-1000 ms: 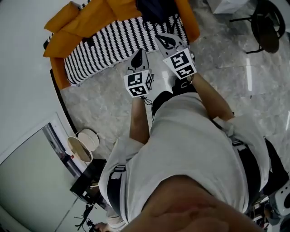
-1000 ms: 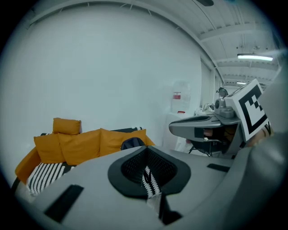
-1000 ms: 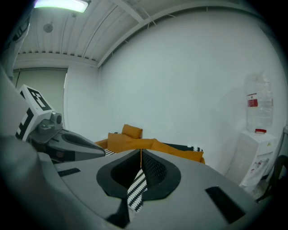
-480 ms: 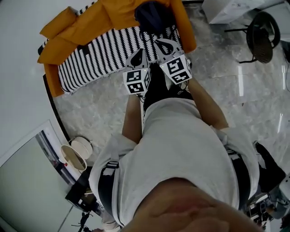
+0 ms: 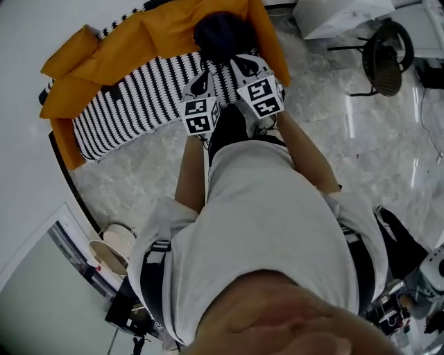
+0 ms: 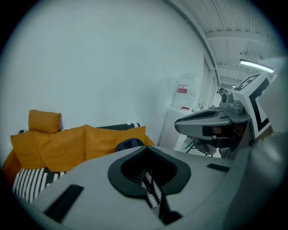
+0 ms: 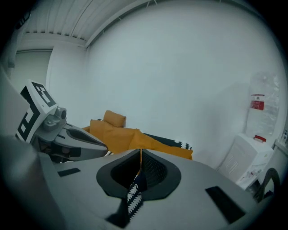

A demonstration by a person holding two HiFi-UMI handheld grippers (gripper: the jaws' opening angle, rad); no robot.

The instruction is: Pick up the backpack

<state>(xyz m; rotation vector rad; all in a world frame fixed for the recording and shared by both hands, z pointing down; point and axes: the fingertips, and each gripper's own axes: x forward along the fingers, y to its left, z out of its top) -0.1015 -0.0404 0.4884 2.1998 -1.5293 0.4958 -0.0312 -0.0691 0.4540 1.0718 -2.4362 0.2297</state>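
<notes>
A dark navy backpack (image 5: 220, 35) sits on the sofa against the orange back cushions (image 5: 118, 52), above the black-and-white striped seat cover (image 5: 132, 104). My left gripper (image 5: 200, 80) hovers over the striped seat, just short of the backpack and to its left, jaws shut and empty. My right gripper (image 5: 244, 64) is beside it, close to the backpack's lower right, also shut and empty. In the left gripper view the backpack (image 6: 129, 144) peeks over the shut left gripper (image 6: 146, 170). The right gripper view shows the shut right gripper (image 7: 137, 173) and orange cushions (image 7: 119, 134).
A black chair (image 5: 385, 59) and a white cabinet (image 5: 333, 14) stand on the marble floor to the right of the sofa. A water dispenser with a bottle (image 7: 258, 114) is by the wall. A round basket (image 5: 114, 246) sits at lower left.
Both grippers have travelled forward together, from over the floor at the sofa's front edge to over the striped seat near the backpack. The person has stepped closer to the sofa.
</notes>
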